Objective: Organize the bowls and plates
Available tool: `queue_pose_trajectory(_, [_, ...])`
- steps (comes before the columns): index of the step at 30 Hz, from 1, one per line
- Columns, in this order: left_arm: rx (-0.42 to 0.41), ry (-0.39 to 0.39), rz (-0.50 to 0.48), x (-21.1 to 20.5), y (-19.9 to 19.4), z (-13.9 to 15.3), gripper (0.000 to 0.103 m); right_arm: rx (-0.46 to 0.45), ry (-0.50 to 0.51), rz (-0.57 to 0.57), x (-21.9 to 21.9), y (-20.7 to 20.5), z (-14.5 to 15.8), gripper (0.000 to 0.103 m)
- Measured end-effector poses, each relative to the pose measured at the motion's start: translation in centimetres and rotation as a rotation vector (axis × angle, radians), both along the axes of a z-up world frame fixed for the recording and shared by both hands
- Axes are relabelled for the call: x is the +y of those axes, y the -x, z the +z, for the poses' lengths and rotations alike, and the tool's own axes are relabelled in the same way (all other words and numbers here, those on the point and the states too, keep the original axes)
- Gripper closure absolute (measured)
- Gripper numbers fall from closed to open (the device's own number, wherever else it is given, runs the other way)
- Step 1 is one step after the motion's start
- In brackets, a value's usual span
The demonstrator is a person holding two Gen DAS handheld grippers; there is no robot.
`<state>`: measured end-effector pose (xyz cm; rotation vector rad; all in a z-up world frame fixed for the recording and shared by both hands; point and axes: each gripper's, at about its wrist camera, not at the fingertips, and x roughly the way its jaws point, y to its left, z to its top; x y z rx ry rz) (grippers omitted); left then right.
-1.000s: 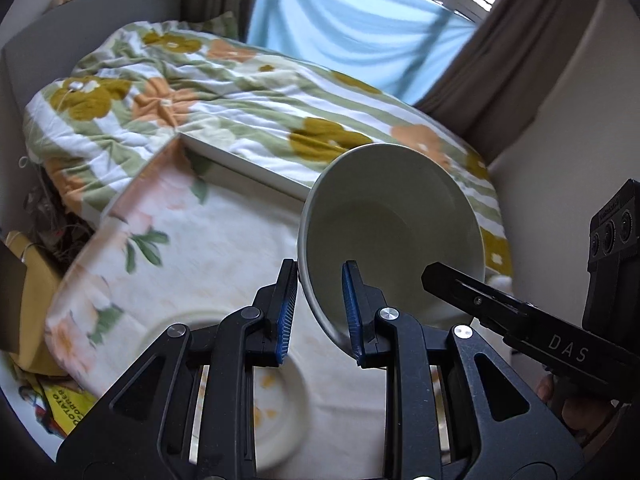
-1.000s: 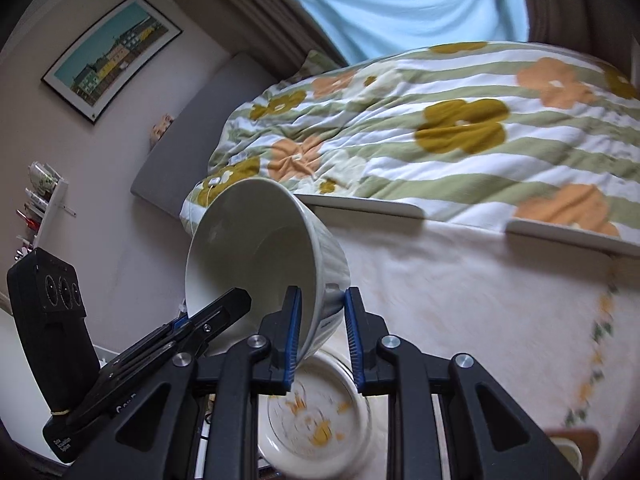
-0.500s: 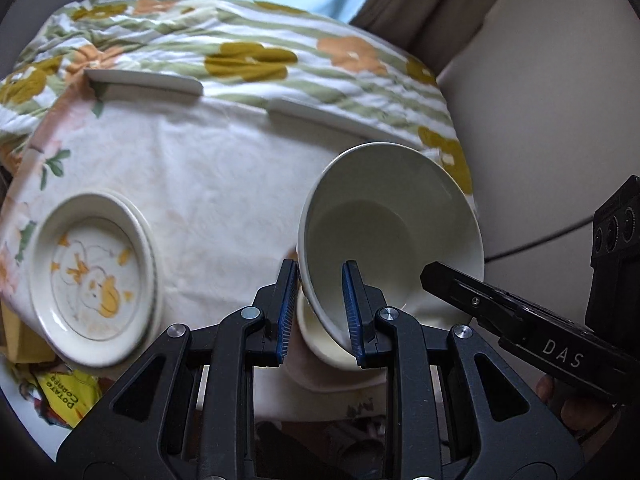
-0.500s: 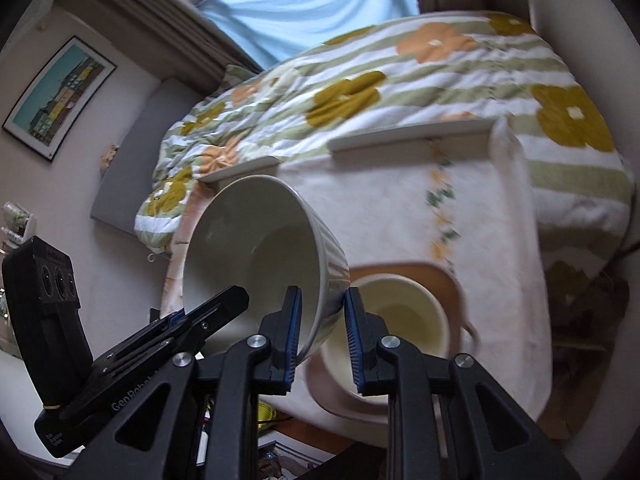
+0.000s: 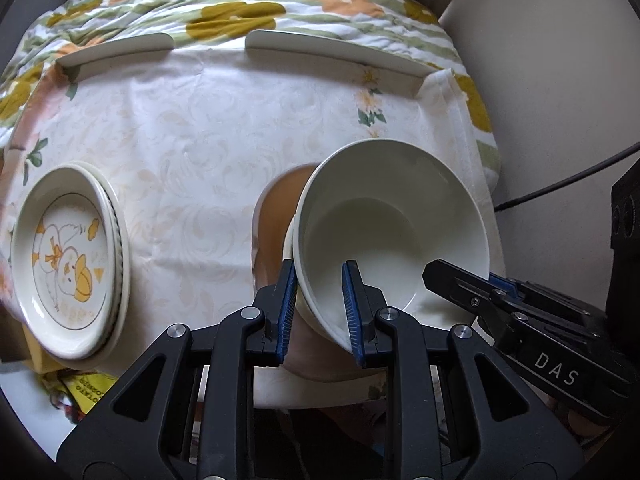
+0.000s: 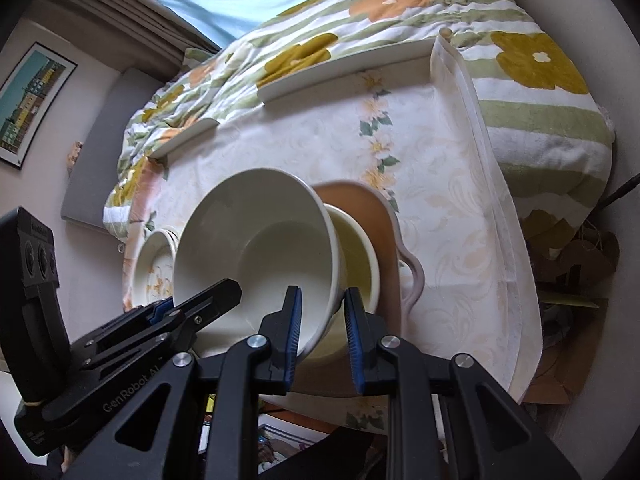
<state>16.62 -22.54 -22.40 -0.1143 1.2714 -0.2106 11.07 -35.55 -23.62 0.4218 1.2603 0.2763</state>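
While both tongs are clamped on its rim, the white bowl (image 5: 384, 232) is held tilted just above a second, cream bowl (image 6: 360, 256) that sits on a tan plate (image 6: 380, 216) w/ a pale scalloped edge. The left tongs (image 5: 318, 304) are nearly closed on the near-left part of the rim, one blue pad (image 5: 287, 300) outside the wall and the other inside. The right tongs (image 6: 322, 324) are pinched the same way on the rim's other side, one pad in the bowl, one out; in the left wrist view they are seen coming in from the right at approx. the rim's lower edge. Whether the held bowl's base touches the cream bowl cannot be told; its wall overlaps that bowl's left side in the right wrist view.

The plate and cream bowl are set near the front right of the worktop (image 5: 192, 128), which is covered w/ a pale patterned cloth. A stack of plates (image 5: 68, 260) w/ a duck picture on the top one is seen at the worktop's left edge, well apart from the bowls. A bed w/ a striped floral cover (image 6: 400, 12) is seen beyond the worktop's far edge.
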Motion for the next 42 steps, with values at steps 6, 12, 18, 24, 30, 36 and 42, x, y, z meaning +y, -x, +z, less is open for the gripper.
queue_pose_trajectory(6, [0.006,-0.059,-0.038,-1.0,-0.1,-0.8,0.083,-0.001,0.062,0.026,0.2,0.3,-0.6,0.083])
queue_pose_trajectory(12, [0.002,-0.081,-0.056,-1.5,-0.1,-1.2,0.083,-0.013,0.133,0.051,0.8,0.5,-0.8,0.083])
queue_pose_trajectory(18, [-0.002,-0.118,-0.08,-2.1,-0.1,-1.1,0.083,-0.007,0.12,0.035,0.4,0.4,-0.8,0.083])
queue_pose_trajectory(24, [-0.006,-0.168,-0.104,-2.6,-0.1,-1.1,0.083,0.001,0.103,0.017,0.3,0.5,-0.8,0.083])
queue_pose_trajectory(30, [-0.004,-0.207,-0.114,-2.6,-0.3,-1.2,0.082,0.001,0.093,0.006,0.3,0.7,-0.7,0.083])
queue_pose_trajectory(36, [0.002,-0.2,-0.123,-2.5,-0.3,-1.2,0.082,-0.003,0.067,-0.014,0.0,0.9,-0.8,0.083])
queue_pose_trajectory(42, [-0.022,-0.179,-0.119,-1.4,0.0,1.0,0.082,-0.036,0.054,-0.036,-0.6,1.4,0.6,0.083])
